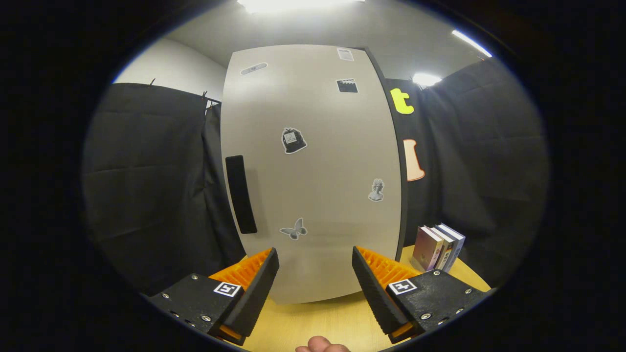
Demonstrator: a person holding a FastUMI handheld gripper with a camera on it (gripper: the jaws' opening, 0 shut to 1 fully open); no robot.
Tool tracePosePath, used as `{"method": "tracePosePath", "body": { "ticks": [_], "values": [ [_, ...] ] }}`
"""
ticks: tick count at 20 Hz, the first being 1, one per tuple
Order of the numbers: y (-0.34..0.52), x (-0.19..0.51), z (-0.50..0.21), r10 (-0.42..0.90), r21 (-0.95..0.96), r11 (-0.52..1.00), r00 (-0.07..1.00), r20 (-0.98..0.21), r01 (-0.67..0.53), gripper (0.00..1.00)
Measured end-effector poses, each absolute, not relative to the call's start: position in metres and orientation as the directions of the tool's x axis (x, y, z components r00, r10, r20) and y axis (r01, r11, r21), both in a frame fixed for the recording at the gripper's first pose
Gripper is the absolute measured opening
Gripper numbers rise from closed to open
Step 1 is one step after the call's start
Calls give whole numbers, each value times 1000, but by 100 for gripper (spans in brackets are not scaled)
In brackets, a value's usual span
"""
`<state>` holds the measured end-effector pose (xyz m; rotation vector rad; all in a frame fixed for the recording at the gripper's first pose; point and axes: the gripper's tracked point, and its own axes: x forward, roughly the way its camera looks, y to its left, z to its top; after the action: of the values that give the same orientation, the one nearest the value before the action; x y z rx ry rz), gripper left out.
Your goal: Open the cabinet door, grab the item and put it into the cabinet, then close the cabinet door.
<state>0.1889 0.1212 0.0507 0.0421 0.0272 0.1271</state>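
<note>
Tool (315, 259) level, fingers wide apart and empty, facing closed cabinet door (313, 171).

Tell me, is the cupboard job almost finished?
Not yet. The cabinet door is shut, its dark handle untouched. The gripper faces the door with its fingers open, holding nothing. The books stand on the table beside the cabinet. Opening, grabbing, putting in and closing remain.

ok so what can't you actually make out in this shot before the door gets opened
- Cabinet inside: hidden behind the shut cabinet door, gripper view.
- Stickers on the door: too small to read.
- Books beside the cabinet: spines too small, partly behind the right finger.
- Hand: cut off at the view's bottom edge.
- Gripper is open, nothing between its fingers.
</note>
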Motion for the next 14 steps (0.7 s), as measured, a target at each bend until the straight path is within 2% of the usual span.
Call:
{"method": "tracePosePath", "body": {
  "ticks": [8, 14],
  "values": [
    [133, 219, 38, 181, 37, 983, 983, 2, -181, 93],
    [127, 231, 24, 163, 20, 986, 987, 6, -163, 94]
  ]
}}
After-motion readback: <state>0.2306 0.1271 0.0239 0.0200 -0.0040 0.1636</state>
